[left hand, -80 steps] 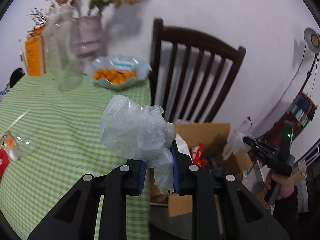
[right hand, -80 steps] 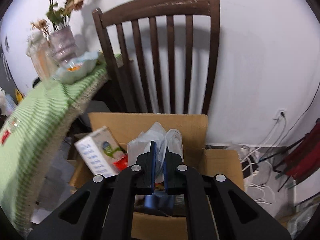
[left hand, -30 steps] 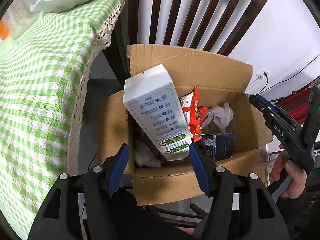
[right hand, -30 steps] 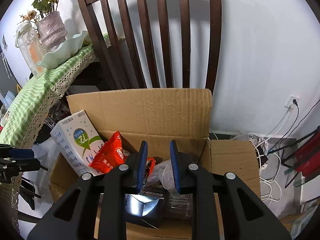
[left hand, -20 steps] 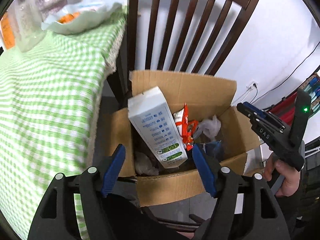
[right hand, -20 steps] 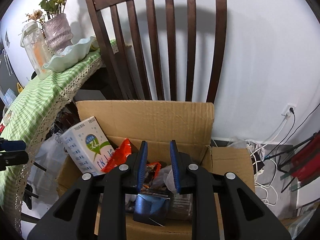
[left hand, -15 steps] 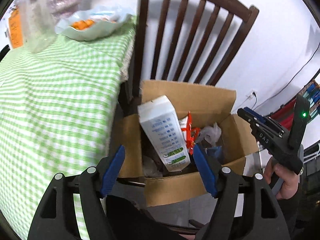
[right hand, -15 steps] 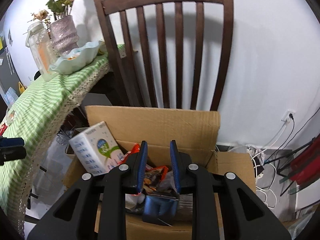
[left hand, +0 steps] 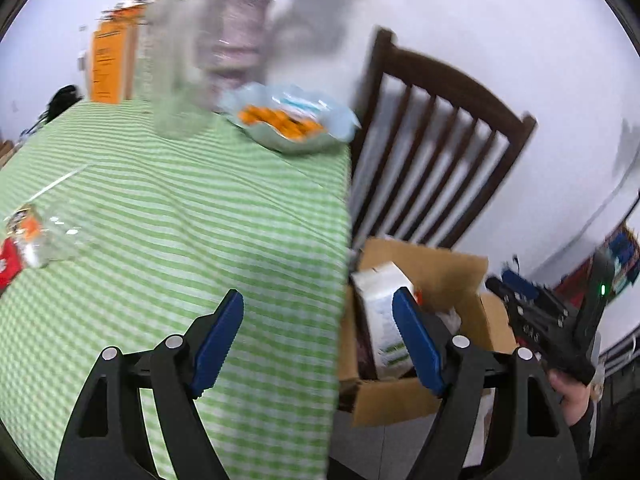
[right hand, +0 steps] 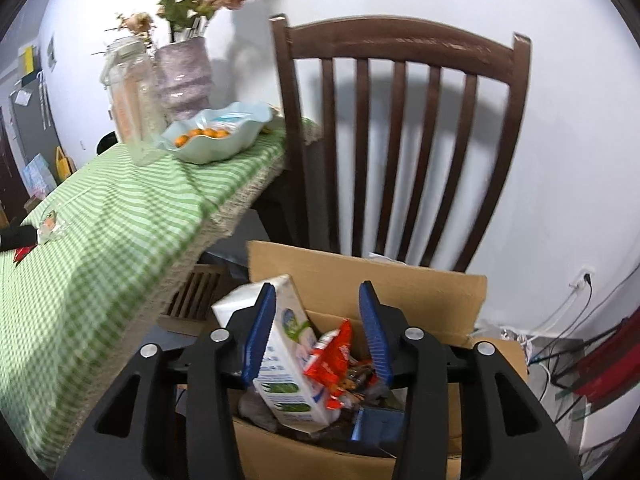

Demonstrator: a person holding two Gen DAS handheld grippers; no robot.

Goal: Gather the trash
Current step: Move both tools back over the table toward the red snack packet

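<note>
Left gripper [left hand: 318, 334]: fingers [left hand: 218, 336] apart and opening, nothing between them, poised at frame bottom over the green-checked desk [left hand: 180, 220] edge. Right gripper [right hand: 318, 330]: fingers [right hand: 260, 332] apart and opening, empty, above the cardboard box [right hand: 360, 276] at lower centre, with the white carton [right hand: 288, 360], red wrapper [right hand: 330, 354] and other trash inside. Beyond, at centre, a dark wooden chair [right hand: 400, 128]; upper left, a bowl of oranges [right hand: 216, 136] beside a vase [right hand: 184, 76]; at far left on the desk, a clear wrapper [left hand: 44, 236].
</note>
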